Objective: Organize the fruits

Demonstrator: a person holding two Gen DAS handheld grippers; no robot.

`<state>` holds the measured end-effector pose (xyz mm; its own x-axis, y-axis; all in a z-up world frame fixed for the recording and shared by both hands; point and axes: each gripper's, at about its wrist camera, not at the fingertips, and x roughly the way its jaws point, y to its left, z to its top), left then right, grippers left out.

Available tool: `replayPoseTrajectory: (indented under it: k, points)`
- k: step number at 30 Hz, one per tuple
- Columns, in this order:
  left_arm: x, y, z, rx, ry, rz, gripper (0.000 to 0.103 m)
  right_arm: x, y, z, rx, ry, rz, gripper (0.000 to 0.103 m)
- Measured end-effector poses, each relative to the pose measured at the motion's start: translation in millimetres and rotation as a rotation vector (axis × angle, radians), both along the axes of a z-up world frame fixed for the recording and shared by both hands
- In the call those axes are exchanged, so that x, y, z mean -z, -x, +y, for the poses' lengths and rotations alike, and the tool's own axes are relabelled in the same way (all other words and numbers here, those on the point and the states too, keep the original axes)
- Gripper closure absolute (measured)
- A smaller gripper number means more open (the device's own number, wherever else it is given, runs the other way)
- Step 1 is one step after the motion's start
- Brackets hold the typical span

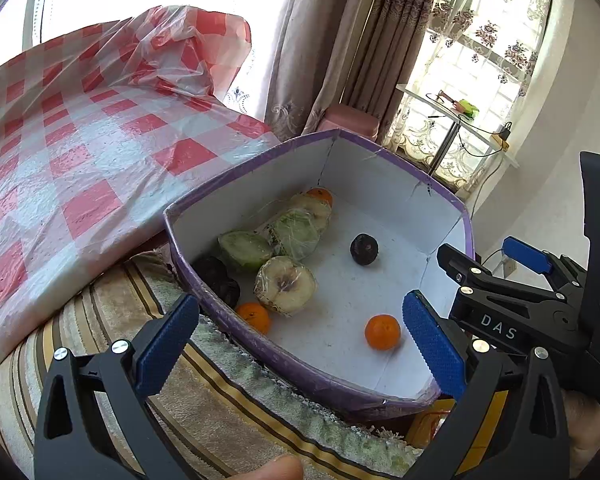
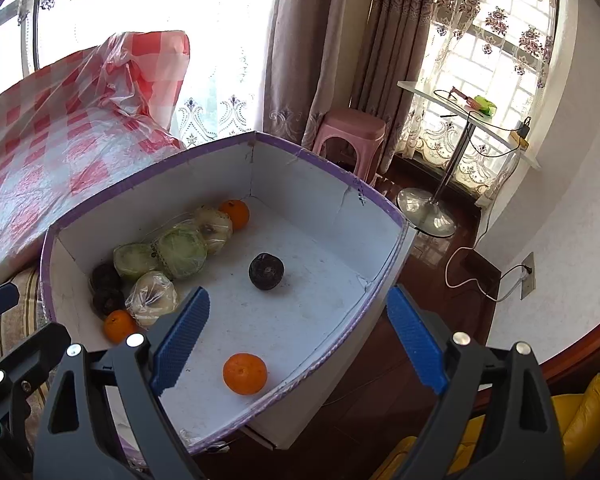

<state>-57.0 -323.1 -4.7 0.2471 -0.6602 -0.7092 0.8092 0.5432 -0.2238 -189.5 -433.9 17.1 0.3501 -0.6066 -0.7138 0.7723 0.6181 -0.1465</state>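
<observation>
Three oranges lie in the white box with the purple rim: one orange alone at the lower middle of the right wrist view, the others at the two ends of a row of wrapped fruit halves along the left wall. One dark fruit sits alone in the middle of the box floor. Both the left gripper and the right gripper stand wide apart above the box and hold nothing.
</observation>
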Motion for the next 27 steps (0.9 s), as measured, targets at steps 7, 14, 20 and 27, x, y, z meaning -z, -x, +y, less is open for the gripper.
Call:
replayPoseTrajectory:
  k: [7,14,20,27]
  points:
    - [0.1,0.1,-0.1,0.001,0.001,0.0,0.005,1.0,-0.2,-0.5,0.0,-0.001,0.001,0.012]
    - [-0.1,0.1,-0.1,0.001,0.001,0.0,0.005,1.5,0.2,-1.0,0.002,-0.001,0.001,0.012]
    - [-0.2,0.2,-0.4,0.001,0.001,0.0,0.005,2.2,0.0,-1.5,0.001,-0.003,0.005,0.012]
    - [-0.3,0.1,-0.7,0.0,0.0,0.001,0.005,2.6,0.1,-1.3,0.003,-0.004,0.003,0.012]
